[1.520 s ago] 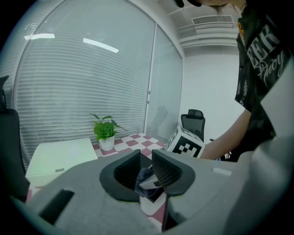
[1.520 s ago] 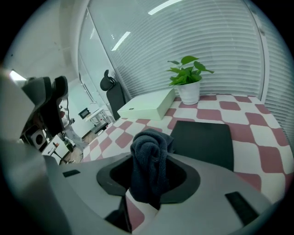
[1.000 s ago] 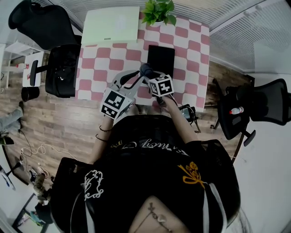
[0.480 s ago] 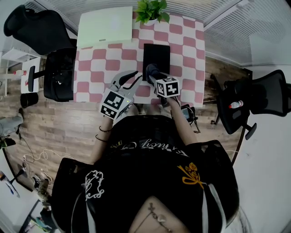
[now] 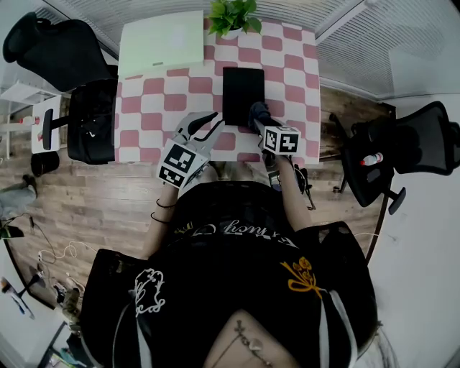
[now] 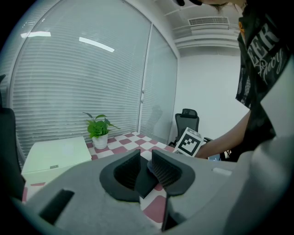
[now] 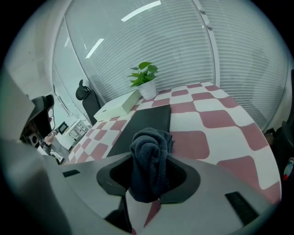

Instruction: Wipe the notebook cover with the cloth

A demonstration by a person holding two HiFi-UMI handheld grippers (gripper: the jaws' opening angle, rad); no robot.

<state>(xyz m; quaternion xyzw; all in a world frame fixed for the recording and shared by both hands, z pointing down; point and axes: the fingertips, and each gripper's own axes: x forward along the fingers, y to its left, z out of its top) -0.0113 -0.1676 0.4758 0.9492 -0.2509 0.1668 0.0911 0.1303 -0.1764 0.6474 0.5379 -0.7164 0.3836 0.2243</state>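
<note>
Right gripper (image 5: 261,119), clamped on the cloth (image 7: 149,153), has slid to the notebook's (image 5: 243,90) near right corner, likely mid-wipe. Left gripper (image 6: 146,166), narrowly parted and empty, waits left of the notebook.

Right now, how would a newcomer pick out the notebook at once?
Find the pink-and-white checked table; a potted plant stands at its far edge. Just in front of the plant lies the notebook, a flat black rectangle. Nothing else lying there is black: the box to its left is pale.
</note>
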